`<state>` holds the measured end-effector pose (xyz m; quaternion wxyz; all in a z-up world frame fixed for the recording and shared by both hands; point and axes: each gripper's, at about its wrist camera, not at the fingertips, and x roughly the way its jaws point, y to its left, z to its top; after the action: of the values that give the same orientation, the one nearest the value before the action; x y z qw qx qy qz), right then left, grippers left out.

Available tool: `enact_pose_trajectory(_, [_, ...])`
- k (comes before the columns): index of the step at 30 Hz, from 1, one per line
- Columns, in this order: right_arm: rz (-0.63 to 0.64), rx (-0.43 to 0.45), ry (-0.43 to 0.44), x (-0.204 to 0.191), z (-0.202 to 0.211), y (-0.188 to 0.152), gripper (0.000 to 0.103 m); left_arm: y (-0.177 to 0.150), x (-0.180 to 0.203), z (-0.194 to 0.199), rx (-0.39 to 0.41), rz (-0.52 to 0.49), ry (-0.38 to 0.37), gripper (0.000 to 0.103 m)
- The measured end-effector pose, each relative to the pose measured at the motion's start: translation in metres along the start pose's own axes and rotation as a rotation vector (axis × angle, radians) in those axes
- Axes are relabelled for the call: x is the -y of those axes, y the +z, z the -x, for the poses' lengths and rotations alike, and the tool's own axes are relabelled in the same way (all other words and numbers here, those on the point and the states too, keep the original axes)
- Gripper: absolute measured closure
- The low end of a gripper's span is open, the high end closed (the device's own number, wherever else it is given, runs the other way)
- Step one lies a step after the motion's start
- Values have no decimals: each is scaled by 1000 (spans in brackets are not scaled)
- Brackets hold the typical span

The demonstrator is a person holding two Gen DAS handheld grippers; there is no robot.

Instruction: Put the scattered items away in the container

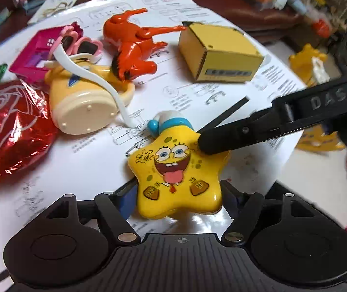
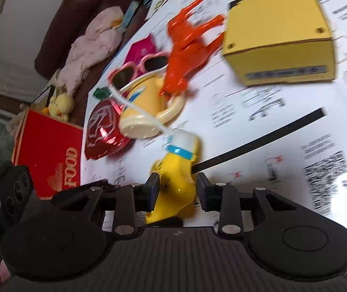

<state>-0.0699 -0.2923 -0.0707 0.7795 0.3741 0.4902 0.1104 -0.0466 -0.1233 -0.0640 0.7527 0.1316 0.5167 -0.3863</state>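
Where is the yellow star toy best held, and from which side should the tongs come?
Hold the star toy by one arm, with the pads on its printed face and its back, coming in edge-on from the side. It is thin that way but wide across its points. The right tongs sit astride its upper right arm in just this manner.

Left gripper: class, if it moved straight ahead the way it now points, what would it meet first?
Most likely the yellow star toy, which already sits between the open fingers of the left gripper. The right gripper comes in from the right against the toy's upper right point. Depth is uncertain.
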Motion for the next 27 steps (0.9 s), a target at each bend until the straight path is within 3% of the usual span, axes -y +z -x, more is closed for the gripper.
enact_pose_trajectory(4, [57,-21,29,-22,-4,-5,64,-5,8,-4,-18,3,-61,29])
enact_pose_trajectory(11, [164,-43,-88,-31,-6,-15,68,-24,5,14,0,-23,-32,24])
enact_pose_trajectory(15, [161,-57,-118,-25,-7,-17,68,-27,-19,39,32,44,0,22])
enact_pose_trajectory(21, [210,-81,-141,-35,-16,-23,68,16,-42,45,70,199,-16,22])
enact_pose_trajectory(24, [256,-77,-162,-42,-17,-24,68,41,-33,38,51,207,-55,22])
enact_pose_trajectory(27, [300,-72,-179,-49,-18,-25,68,55,-18,23,1,184,-48,21])
